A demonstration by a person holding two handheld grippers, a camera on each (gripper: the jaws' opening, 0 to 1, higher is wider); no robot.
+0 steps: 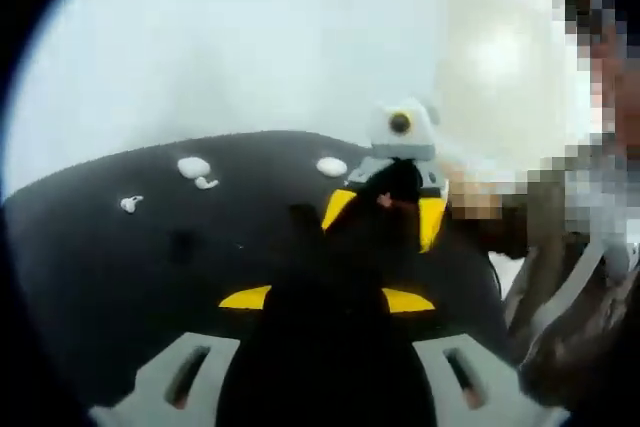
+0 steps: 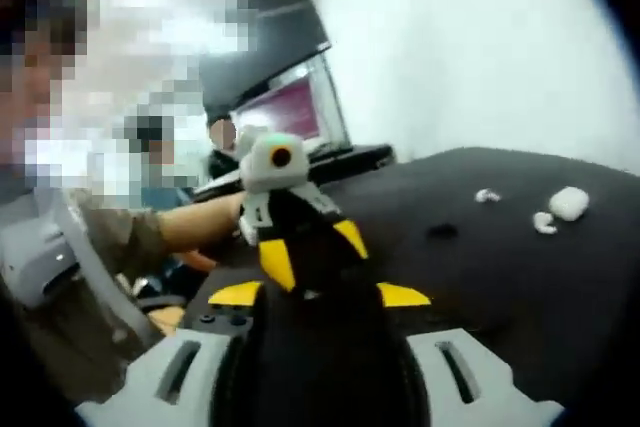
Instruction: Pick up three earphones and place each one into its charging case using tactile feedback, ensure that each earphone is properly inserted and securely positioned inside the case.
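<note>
Your hand-held grippers meet over the black tabletop; jaw states unreadable. Small white earphones and white oval charging cases lie apart.

**Surfaces: matt black top, smooth white plastics**

Table cover: matt black, cloth-like. Charging case and earphones: smooth white plastic, slight sheen. Gripper opposite: yellow plastic-looking tips, grey matt body. Laptop screen glossy.

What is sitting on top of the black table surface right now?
On the black table surface lie two white charging cases and two loose earphones. The right gripper and left gripper cover part of the surface, so anything beneath them is hidden.
</note>
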